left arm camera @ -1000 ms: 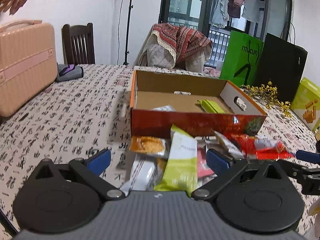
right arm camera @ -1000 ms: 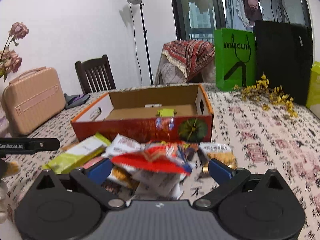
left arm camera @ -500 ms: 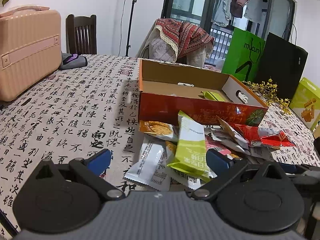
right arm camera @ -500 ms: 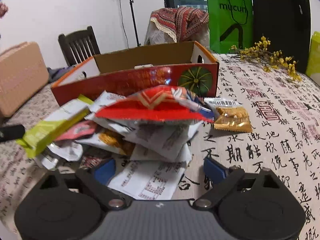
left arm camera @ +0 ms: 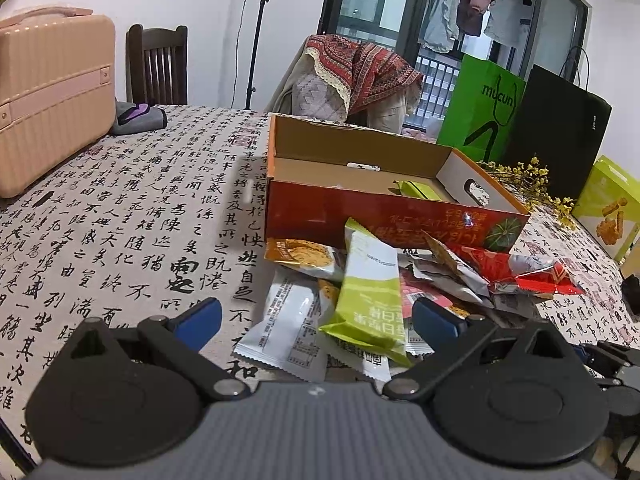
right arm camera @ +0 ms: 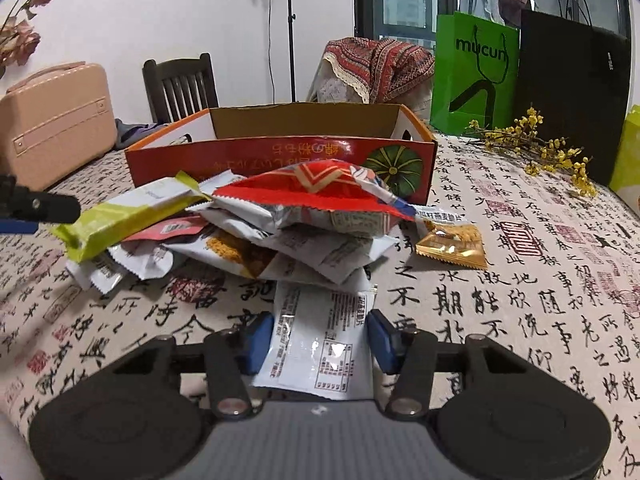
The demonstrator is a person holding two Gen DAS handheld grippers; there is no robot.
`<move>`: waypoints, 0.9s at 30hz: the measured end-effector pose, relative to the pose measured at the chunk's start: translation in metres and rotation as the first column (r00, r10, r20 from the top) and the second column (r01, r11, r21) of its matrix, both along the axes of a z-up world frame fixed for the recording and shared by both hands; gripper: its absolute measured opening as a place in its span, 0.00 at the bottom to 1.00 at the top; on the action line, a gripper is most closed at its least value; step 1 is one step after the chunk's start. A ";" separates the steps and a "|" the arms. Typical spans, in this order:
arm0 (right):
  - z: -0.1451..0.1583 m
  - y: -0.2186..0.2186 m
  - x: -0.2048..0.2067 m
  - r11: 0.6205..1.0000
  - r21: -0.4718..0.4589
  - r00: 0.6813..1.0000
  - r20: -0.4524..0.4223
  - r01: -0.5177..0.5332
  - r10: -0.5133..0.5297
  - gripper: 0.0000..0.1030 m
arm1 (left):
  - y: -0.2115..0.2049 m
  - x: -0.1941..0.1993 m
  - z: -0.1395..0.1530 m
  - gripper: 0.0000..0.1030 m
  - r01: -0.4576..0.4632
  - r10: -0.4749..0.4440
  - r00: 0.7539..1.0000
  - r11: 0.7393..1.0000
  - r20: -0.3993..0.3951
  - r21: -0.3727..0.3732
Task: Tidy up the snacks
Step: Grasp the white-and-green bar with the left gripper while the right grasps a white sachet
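A pile of snack packets lies on the calligraphy-print cloth in front of an open orange-red carton (left arm camera: 392,220) (right arm camera: 280,156). On the pile are a lime-green bar (left arm camera: 370,292) (right arm camera: 128,212) and a red bag (left arm camera: 520,272) (right arm camera: 312,192). My left gripper (left arm camera: 318,320) is open, its pads wide apart on either side of the pile's near end. My right gripper (right arm camera: 322,338) is low over the cloth and its jaws are closing. A flat white packet (right arm camera: 320,340) lies between them, with both blue pads against its side edges. A gold packet (right arm camera: 452,246) lies apart to the right.
A pink suitcase (left arm camera: 52,92) stands at the table's left. A green paper bag (right arm camera: 472,76), a black bag (right arm camera: 572,88) and yellow dried flowers (right arm camera: 540,148) are at the back right. Chairs stand behind the table. A green packet (left arm camera: 416,190) lies inside the carton.
My right gripper came down close to the cloth and its jaws narrowed from wide open to the white packet's edges. My left gripper stayed open and barely moved.
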State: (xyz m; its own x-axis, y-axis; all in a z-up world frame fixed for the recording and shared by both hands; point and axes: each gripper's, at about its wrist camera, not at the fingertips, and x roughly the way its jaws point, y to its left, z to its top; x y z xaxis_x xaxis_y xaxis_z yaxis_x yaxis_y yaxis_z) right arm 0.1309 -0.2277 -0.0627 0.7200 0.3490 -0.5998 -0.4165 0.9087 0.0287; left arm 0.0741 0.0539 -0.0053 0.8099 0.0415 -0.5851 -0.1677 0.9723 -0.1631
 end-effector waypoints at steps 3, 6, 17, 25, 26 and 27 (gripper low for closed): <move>0.001 -0.001 -0.007 1.000 -0.006 1.000 0.011 -0.011 0.011 0.45 | -0.001 0.000 0.001 1.00 0.000 0.000 1.000 1.000 0.000 0.002; 0.002 -0.005 -0.013 1.000 0.003 1.000 0.017 -0.011 0.011 0.39 | -0.003 -0.003 0.002 1.00 -0.001 0.001 1.000 1.000 0.006 0.008; 0.015 -0.035 -0.019 0.998 0.056 0.998 0.062 0.005 -0.008 0.38 | -0.020 0.009 0.004 1.00 0.013 -0.013 1.000 0.998 -0.002 0.067; 0.016 -0.049 -0.006 0.998 0.056 0.998 0.066 -0.021 0.018 0.38 | -0.045 0.038 -0.001 1.00 0.035 -0.032 0.999 0.985 -0.023 0.168; 0.016 -0.051 -0.006 0.998 0.060 0.998 0.066 -0.022 0.018 0.38 | -0.048 0.042 -0.002 1.00 0.036 -0.032 0.999 0.982 -0.024 0.186; 0.016 -0.054 -0.005 0.998 0.064 0.998 0.065 -0.021 0.017 0.38 | -0.051 0.045 -0.004 1.00 0.034 -0.029 0.999 0.979 -0.029 0.201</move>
